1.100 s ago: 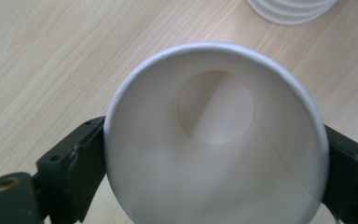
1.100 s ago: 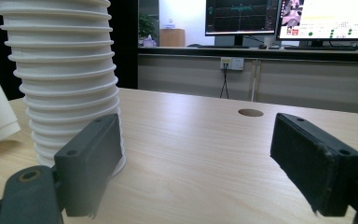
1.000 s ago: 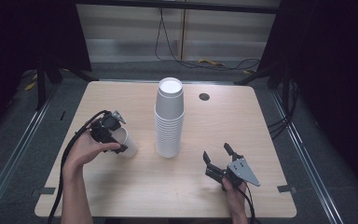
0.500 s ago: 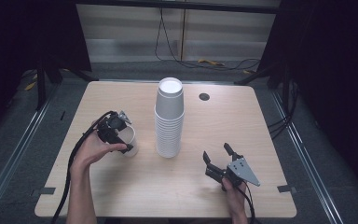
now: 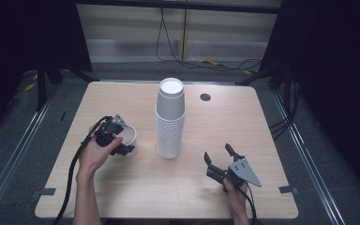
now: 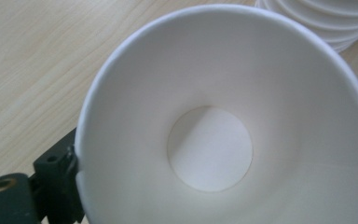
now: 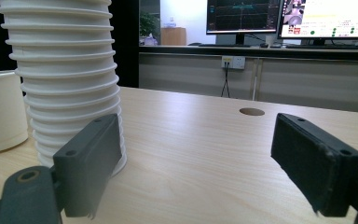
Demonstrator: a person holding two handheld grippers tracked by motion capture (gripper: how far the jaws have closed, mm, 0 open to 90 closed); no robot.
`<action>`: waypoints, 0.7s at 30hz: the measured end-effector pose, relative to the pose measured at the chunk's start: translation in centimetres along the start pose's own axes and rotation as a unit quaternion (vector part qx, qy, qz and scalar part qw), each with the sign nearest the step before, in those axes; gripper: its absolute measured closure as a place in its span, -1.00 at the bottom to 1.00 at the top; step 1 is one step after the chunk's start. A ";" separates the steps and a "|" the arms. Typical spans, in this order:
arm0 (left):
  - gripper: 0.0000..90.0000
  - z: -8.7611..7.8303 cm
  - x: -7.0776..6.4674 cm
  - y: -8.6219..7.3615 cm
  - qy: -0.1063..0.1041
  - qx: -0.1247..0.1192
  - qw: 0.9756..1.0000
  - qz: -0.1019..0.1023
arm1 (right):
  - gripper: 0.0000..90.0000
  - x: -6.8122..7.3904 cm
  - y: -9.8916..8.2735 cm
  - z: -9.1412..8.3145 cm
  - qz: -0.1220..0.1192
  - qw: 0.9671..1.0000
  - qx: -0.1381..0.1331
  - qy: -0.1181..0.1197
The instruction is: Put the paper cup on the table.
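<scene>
Hands are working at the table: the left tool (image 5: 122, 140) is clamping a single paper cup (image 5: 127, 136) by its rim toward the left edge, beside the cup stack (image 5: 170, 119), while the right tool (image 5: 221, 159) is resting with jaws apart.

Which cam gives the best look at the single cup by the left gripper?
Left gripper view: the single cup is seen from above, rim and empty bottom clear. High view shows it small, partly behind the left gripper. Right gripper view catches its side at the frame edge.
</scene>
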State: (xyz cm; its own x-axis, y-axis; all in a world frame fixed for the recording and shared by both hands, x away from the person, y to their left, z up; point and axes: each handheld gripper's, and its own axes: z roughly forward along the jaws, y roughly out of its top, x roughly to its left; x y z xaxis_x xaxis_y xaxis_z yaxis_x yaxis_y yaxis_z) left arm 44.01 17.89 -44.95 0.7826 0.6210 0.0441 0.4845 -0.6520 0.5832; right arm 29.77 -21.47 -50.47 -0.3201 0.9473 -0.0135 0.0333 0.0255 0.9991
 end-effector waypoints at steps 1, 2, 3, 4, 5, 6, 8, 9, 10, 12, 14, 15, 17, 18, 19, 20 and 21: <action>-0.83 0.0 0.0 -0.1 0.000 -0.007 1.000 0.001 | -0.65 0.0 0.0 0.0 0.000 1.000 0.000 0.000; -0.83 0.1 0.0 -0.2 0.001 -0.016 1.000 -0.005 | -0.65 0.0 0.0 0.0 0.000 1.000 0.000 0.000; -0.83 0.1 0.1 -0.4 -0.001 -0.018 1.000 -0.007 | -0.65 0.0 0.0 0.0 0.000 1.000 0.000 -0.001; -0.83 0.1 0.1 -0.5 0.002 -0.022 1.000 -0.005 | -0.65 0.0 0.0 0.0 0.000 1.000 0.000 -0.001; -0.83 0.1 0.0 -0.6 0.005 -0.023 1.000 -0.006 | -0.65 0.0 0.0 0.0 0.000 1.000 0.000 -0.001; -0.83 0.2 0.0 -0.8 0.006 -0.029 1.000 -0.004 | -0.65 0.0 0.0 0.0 0.000 1.000 0.000 -0.001; -0.82 0.0 -0.1 -1.0 0.012 -0.037 0.999 -0.004 | -0.65 0.0 0.0 0.0 0.000 1.000 0.000 -0.001; -0.82 0.1 -0.1 -1.2 0.012 -0.048 0.999 -0.012 | -0.65 0.0 0.0 0.0 0.000 1.000 0.000 -0.001; -0.82 0.1 -0.2 -1.4 0.016 -0.056 0.998 -0.018 | -0.65 0.0 0.0 0.0 0.000 1.000 0.000 0.000; -0.82 0.2 -0.2 -1.8 0.017 -0.074 0.997 -0.024 | -0.65 0.0 0.0 0.0 0.000 1.000 -0.001 0.000; -0.80 0.4 -0.2 -2.2 0.009 -0.081 0.996 -0.030 | -0.65 0.0 0.0 -0.1 0.000 1.000 -0.001 -0.001; -0.75 0.4 -0.2 -2.3 0.008 -0.076 0.997 -0.031 | -0.65 0.0 0.0 -0.1 0.002 1.000 -0.002 -0.002; -0.72 0.5 -0.2 -2.7 0.008 -0.086 0.996 -0.033 | -0.65 0.0 0.0 -0.1 0.001 1.000 -0.003 -0.002; -0.72 0.6 -0.2 -2.8 0.006 -0.091 0.995 -0.038 | -0.65 0.0 0.0 -0.1 0.001 1.000 -0.003 -0.002; -0.72 0.6 -0.2 -2.9 0.005 -0.092 0.995 -0.038 | -0.65 0.0 0.0 -0.1 0.001 1.000 -0.002 -0.002; -0.71 0.7 -0.2 -3.0 0.004 -0.094 0.995 -0.040 | -0.65 0.0 0.0 -0.1 0.001 1.000 -0.001 -0.002; -0.70 0.7 -0.2 -3.1 0.003 -0.092 0.995 -0.042 | -0.65 0.0 0.0 -0.1 0.001 1.000 -0.001 -0.001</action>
State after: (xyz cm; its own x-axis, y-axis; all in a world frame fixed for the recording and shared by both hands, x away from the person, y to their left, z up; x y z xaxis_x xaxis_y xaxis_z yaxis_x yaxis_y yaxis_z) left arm 42.65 19.48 -47.36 0.7400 0.6726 -0.0063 0.4679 -0.5079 0.7232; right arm 29.70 -21.49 -50.49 -0.3185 0.9478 -0.0116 0.0311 0.0227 0.9993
